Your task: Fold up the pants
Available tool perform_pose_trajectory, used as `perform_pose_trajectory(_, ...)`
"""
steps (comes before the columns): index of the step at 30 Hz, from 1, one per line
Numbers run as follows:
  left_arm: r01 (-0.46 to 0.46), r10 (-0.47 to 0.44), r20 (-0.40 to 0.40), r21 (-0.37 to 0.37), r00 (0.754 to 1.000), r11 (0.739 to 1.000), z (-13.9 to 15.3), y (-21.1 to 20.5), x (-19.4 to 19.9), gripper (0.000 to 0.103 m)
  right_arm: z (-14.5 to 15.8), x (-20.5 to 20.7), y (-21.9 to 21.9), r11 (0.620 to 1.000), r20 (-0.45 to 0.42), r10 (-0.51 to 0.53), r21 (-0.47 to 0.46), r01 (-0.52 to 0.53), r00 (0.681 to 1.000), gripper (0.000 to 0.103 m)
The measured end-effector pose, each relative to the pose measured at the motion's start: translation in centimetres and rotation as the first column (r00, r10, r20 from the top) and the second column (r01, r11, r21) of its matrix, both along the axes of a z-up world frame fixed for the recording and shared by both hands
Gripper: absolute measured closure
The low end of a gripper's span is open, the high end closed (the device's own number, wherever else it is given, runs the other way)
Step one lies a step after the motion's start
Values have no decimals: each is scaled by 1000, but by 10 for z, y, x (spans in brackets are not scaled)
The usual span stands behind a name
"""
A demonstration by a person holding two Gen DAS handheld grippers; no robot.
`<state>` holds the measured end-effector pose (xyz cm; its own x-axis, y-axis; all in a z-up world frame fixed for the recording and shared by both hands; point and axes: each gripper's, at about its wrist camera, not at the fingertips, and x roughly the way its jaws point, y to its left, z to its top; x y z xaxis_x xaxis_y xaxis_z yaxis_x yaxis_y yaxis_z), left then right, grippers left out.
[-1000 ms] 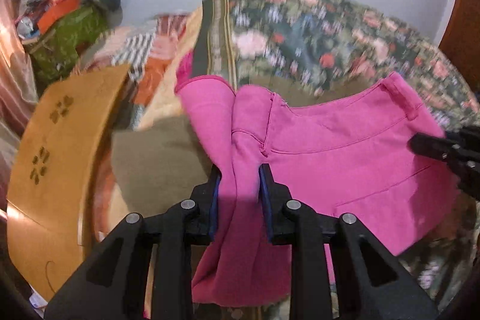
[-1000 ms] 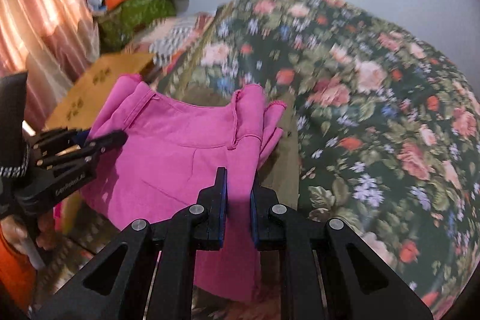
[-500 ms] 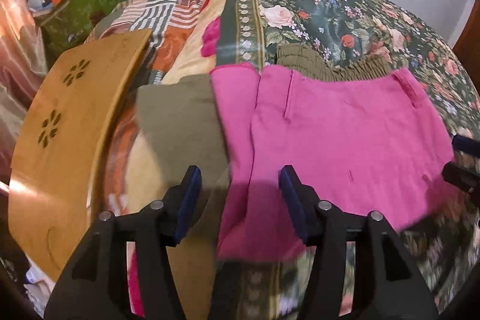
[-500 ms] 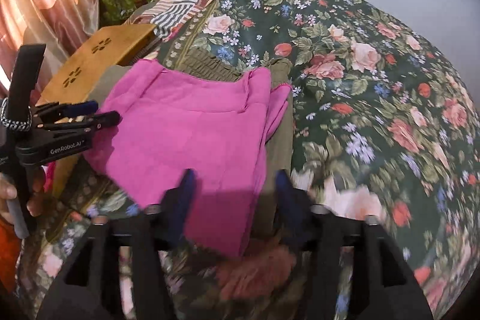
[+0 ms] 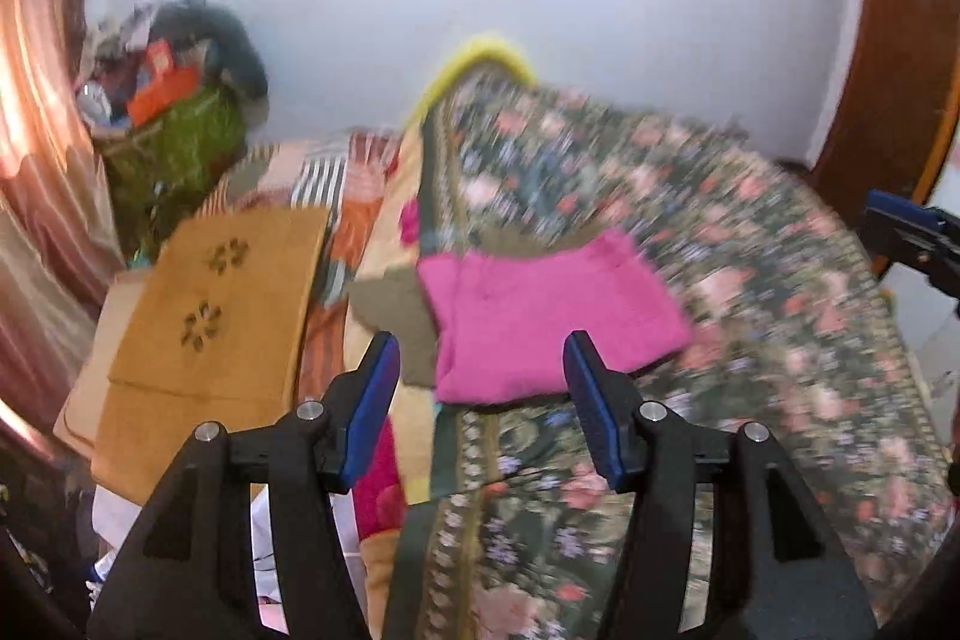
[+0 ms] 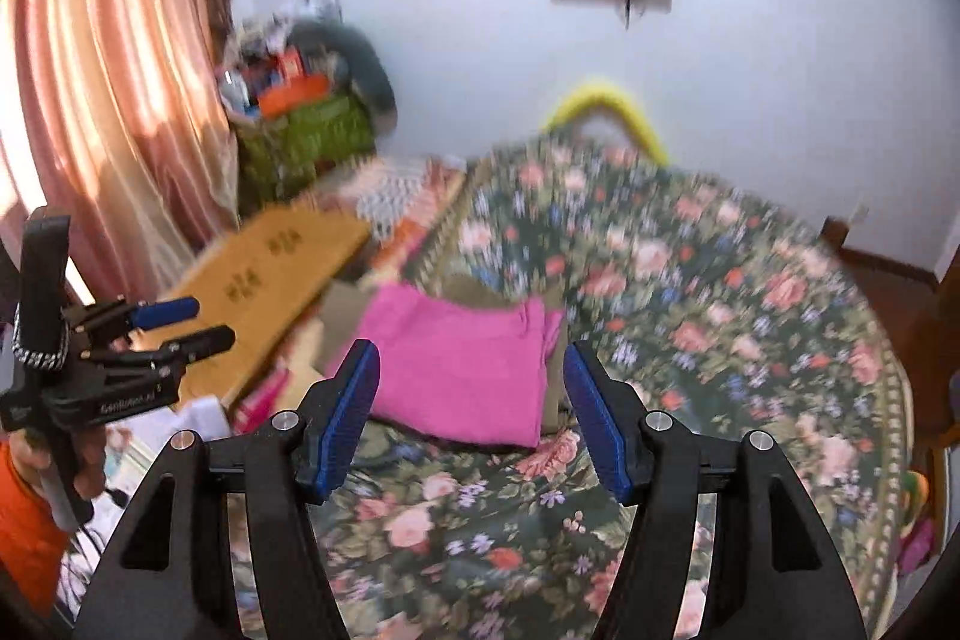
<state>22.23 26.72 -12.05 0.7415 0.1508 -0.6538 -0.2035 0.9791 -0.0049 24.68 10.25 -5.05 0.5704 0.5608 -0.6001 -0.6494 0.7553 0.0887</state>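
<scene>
Both grippers (image 5: pixel 480 370) (image 6: pixel 471 382) wide, empty.

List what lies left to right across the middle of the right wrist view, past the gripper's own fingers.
left gripper → wooden board → pink pants, folded → floral bedspread

pants (image 5: pixel 552 322) on bedspread (image 5: pixel 750 280), board (image 5: pixel 210 316) to left

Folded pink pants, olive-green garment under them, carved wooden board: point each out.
Folded pink pants (image 5: pixel 552 322): left wrist view, middle of top layer.
Olive-green garment (image 5: pixel 393 307): left wrist view, part showing left of pants.
Carved wooden board (image 5: pixel 222 304): left wrist view, flat face.
</scene>
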Motion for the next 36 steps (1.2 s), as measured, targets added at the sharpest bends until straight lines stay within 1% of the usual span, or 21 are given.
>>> perform_pose_trajectory(2, 13, -14, 68, 22, 998, 1000, 28, -15, -27, 46, 24, -27, -9, 999, 62, -2, 37, 0, 998, 43)
perform_pose_trajectory(4, 33, -37, 134, 37, 990, 999, 53, -29, -52, 46, 39, -48, -15, 998, 102, -2, 66, -5, 995, 43)
perform_pose_trajectory(7, 45, -58, 234, 63, 970, 997, 85, -49, -93, 45, 63, -89, -26, 990, 162, 13, 136, -36, 987, 43)
perform_pose_trajectory(8, 39, -57, 267, 70, 962, 997, 95, -56, -107, 43, 68, -100, -29, 988, 182, 9, 150, -37, 983, 43)
perform_pose_trajectory(11, 20, -46, 352, 78, 935, 997, 118, -68, -145, 38, 82, -135, -38, 981, 235, 7, 187, -53, 972, 43)
perform_pose_trajectory(12, 8, -42, 378, 90, 925, 996, 122, -73, -157, 37, 85, -147, -40, 979, 254, 3, 196, -54, 967, 43)
perform_pose_trajectory(15, -22, -36, 446, 123, 894, 992, 133, -86, -190, 29, 92, -173, -48, 973, 293, -17, 224, -52, 956, 43)
perform_pose_trajectory(17, -28, -36, 470, 129, 882, 991, 136, -91, -205, 24, 95, -187, -52, 969, 311, -26, 242, -52, 950, 43)
perform_pose_trajectory(19, -29, -38, 487, 131, 873, 991, 137, -96, -219, 21, 97, -199, -55, 970, 341, -45, 238, -39, 939, 43)
perform_pose_trajectory(21, -26, -40, 500, 125, 865, 992, 137, -99, -230, 15, 99, -211, -56, 971, 364, -55, 235, -34, 930, 43)
perform_pose_trajectory(22, -27, -38, 503, 121, 863, 992, 137, -100, -234, 7, 99, -215, -57, 971, 365, -52, 237, -39, 929, 43)
perform_pose_trajectory(23, -29, -34, 509, 116, 860, 993, 136, -100, -237, 2, 99, -218, -58, 969, 361, -47, 242, -45, 931, 43)
perform_pose_trajectory(25, -31, -30, 517, 110, 855, 993, 136, -100, -244, 1, 98, -222, -59, 968, 359, -54, 249, -40, 932, 35)
perform_pose_trajectory(26, -29, -33, 517, 111, 856, 993, 135, -101, -246, 1, 98, -225, -59, 968, 363, -60, 250, -35, 930, 27)
perform_pose_trajectory(27, -28, -35, 515, 113, 857, 993, 134, -103, -248, 1, 97, -226, -60, 968, 369, -69, 251, -28, 927, 23)
perform_pose_trajectory(29, -28, -33, 512, 111, 858, 993, 134, -104, -253, 1, 97, -228, -61, 967, 371, -78, 255, -21, 925, 19)
perform_pose_trajectory(31, -27, -32, 511, 107, 859, 994, 134, -103, -254, 1, 96, -226, -61, 966, 363, -83, 257, -14, 928, 11)
perform_pose_trajectory(32, -28, -30, 512, 106, 858, 994, 134, -103, -254, 1, 96, -228, -63, 966, 364, -89, 257, -8, 927, 2)
perform_pose_trajectory(36, -39, -20, 518, 103, 855, 994, 131, -104, -258, 1, 94, -235, -65, 968, 387, -115, 250, 16, 915, 0)
